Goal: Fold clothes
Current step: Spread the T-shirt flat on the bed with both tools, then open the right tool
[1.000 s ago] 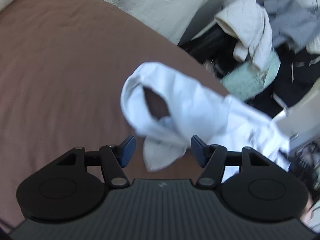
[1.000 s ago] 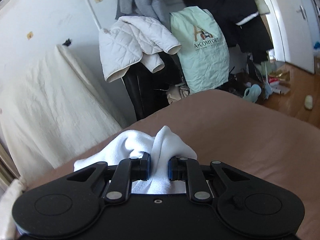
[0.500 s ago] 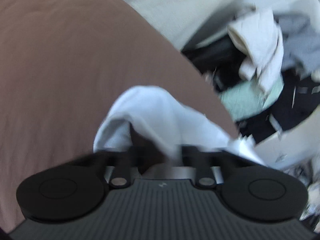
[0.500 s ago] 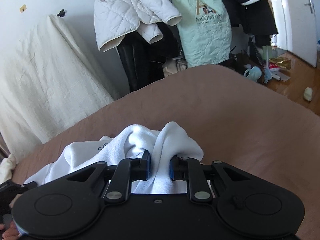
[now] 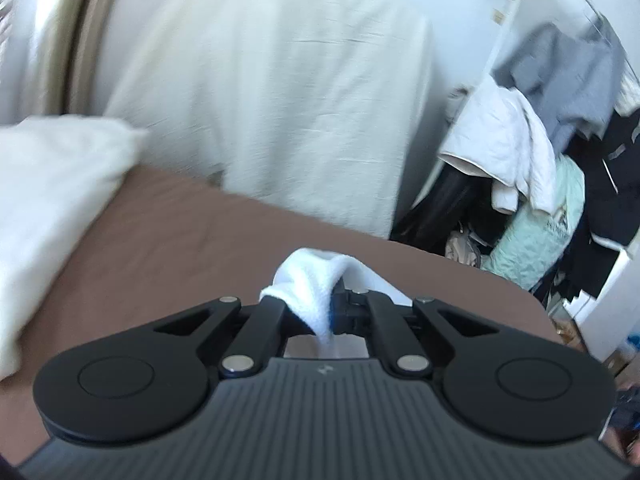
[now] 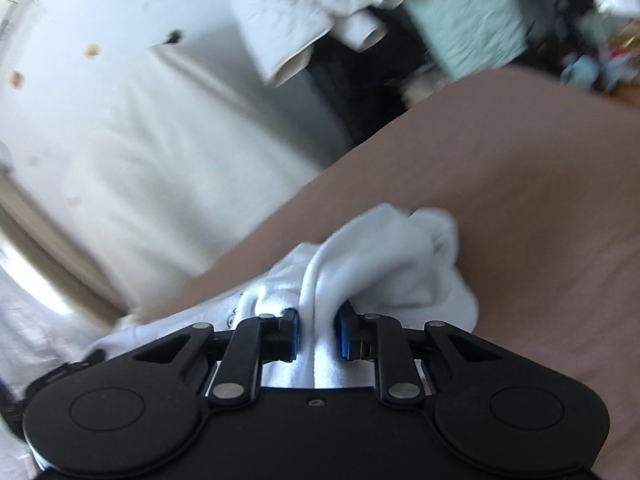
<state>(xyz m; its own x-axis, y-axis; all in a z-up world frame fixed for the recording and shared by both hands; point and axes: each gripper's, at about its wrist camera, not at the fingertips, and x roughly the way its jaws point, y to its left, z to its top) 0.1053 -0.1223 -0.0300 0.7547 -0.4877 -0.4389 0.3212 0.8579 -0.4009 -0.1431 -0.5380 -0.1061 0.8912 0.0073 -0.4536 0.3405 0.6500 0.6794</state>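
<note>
A brown bed (image 5: 168, 240) fills the foreground. Behind the bed hangs a cream sheet (image 5: 280, 92). Right of the sheet, a white quilted jacket (image 5: 504, 148), a grey garment (image 5: 568, 72) and a mint quilted bag (image 5: 540, 232) crowd together. A white pillow (image 5: 52, 192) lies on the bed's left edge.

Most of the white garment (image 5: 316, 292) is hidden below the left gripper (image 5: 332, 312) body; only a bunched fold shows. Far clothes rack (image 6: 400, 20) is motion-blurred and cut by the top edge. Left pillow (image 5: 48, 208) runs off-frame.
</note>
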